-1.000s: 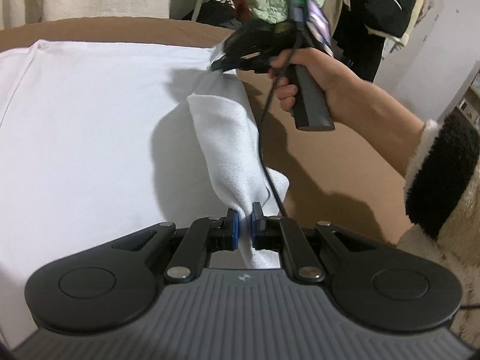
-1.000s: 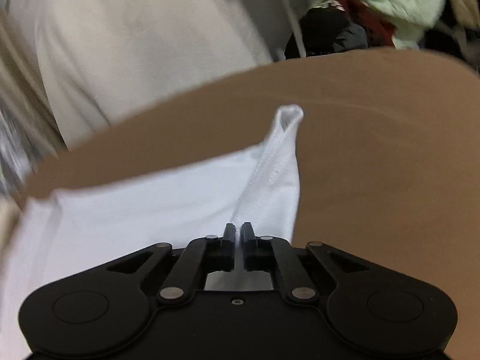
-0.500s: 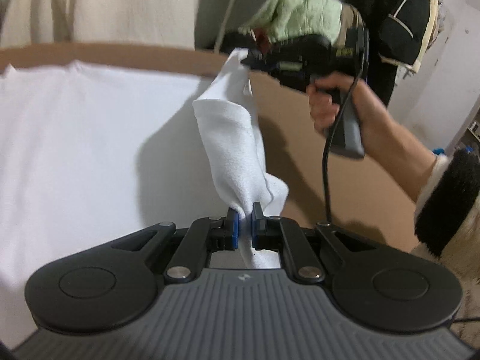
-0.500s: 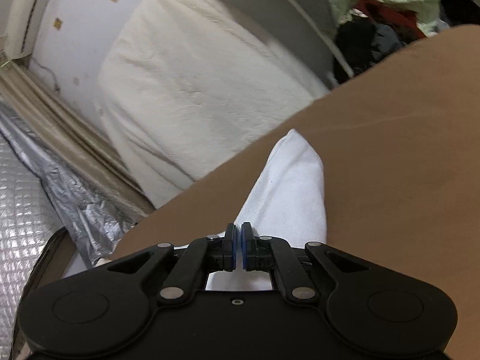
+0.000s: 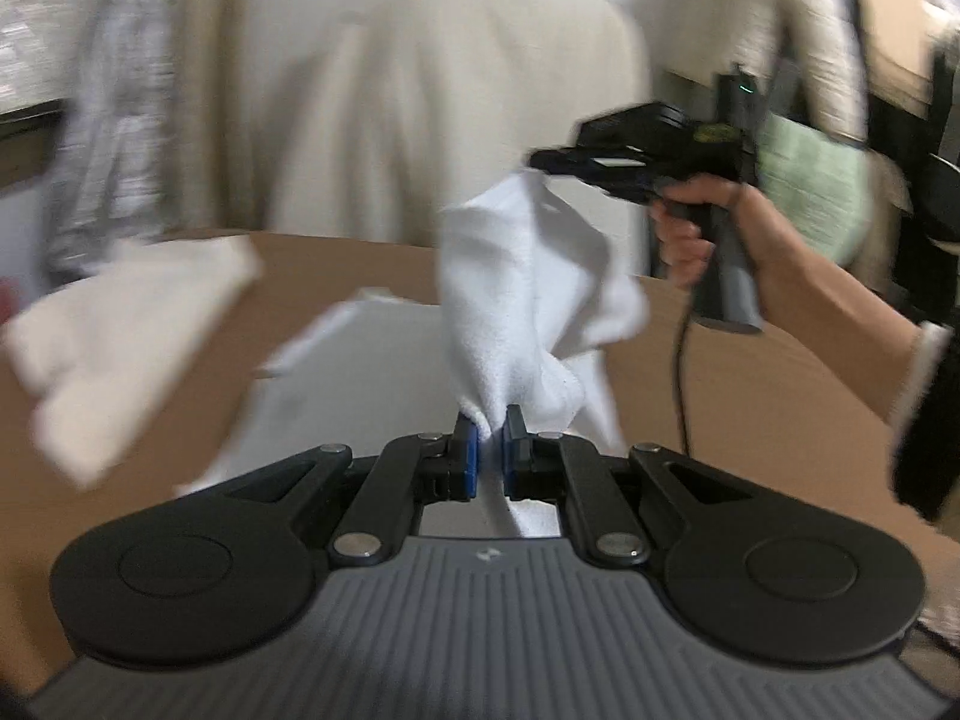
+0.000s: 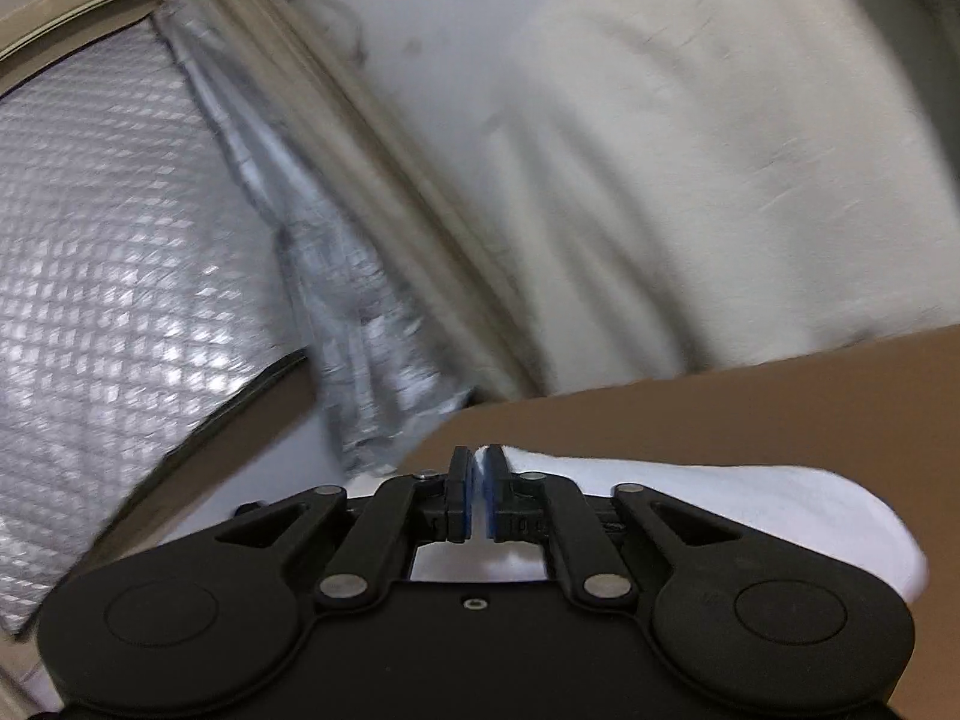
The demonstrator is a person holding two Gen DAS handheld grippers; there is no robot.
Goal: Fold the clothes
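A white garment (image 5: 528, 276) hangs bunched in the air between my two grippers, its lower part still trailing on the brown surface (image 5: 750, 396). My left gripper (image 5: 490, 429) is shut on one bunched edge. My right gripper (image 5: 540, 165), held by a hand (image 5: 720, 222), lifts the other end higher at the right. In the right wrist view the right gripper (image 6: 478, 468) has its jaws opening, with a thin fold of the white garment (image 6: 720, 498) still pinched between the blue pads. The picture is blurred by motion.
A cream cloth (image 5: 120, 330) lies on the brown surface at the left. Behind stands a cream covered bulk (image 5: 450, 90). A pale green garment (image 5: 816, 180) hangs at the right. Silver quilted foil (image 6: 90, 240) covers the far left.
Both grippers have risen and swung left with the garment's edge. The cloth has come up off the surface and now hangs between them. The right jaws have parted slightly.
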